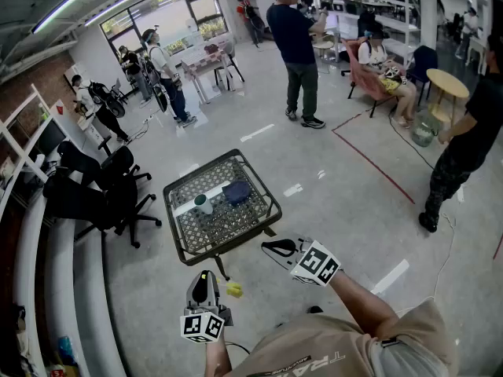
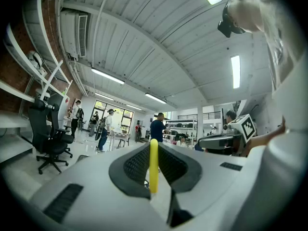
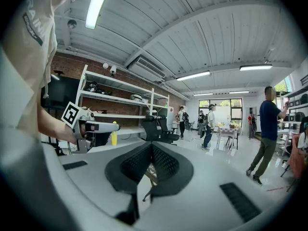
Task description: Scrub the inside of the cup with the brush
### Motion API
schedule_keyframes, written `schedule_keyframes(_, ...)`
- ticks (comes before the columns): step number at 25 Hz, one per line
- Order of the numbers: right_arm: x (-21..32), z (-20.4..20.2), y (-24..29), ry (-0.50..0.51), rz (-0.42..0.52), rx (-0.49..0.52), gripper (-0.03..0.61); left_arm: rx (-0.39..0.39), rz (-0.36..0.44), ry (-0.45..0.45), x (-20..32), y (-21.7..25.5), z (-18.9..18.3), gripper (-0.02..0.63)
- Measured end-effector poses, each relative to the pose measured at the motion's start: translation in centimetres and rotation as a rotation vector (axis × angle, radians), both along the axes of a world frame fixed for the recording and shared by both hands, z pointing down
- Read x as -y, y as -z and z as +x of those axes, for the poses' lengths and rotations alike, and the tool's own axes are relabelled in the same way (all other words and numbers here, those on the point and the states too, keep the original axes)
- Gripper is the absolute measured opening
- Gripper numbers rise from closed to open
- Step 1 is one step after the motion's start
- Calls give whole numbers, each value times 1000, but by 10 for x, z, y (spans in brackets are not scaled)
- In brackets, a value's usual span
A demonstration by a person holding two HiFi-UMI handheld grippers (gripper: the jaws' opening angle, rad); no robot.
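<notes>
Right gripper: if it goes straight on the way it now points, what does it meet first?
Most likely the small mesh table, its edge and leg showing just past the right gripper; depth is unclear.

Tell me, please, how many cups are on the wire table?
1: the cup sits near the middle of the table, just left of a dark pouch. Nothing there looks able to hide another.

The mesh table (image 1: 228, 226) bears a cup (image 1: 203, 203) and a dark-blue object (image 1: 236, 192).
</notes>
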State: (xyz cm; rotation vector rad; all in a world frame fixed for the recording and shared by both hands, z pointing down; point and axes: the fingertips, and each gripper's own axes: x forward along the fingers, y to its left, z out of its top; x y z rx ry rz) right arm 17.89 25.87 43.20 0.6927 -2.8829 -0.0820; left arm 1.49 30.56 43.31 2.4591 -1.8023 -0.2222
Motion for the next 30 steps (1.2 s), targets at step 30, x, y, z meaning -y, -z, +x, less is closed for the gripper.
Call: schedule_keyframes(30, 41, -83, 10, -105, 32, -44, 17, 48, -19, -11, 16, 6, -75, 52)
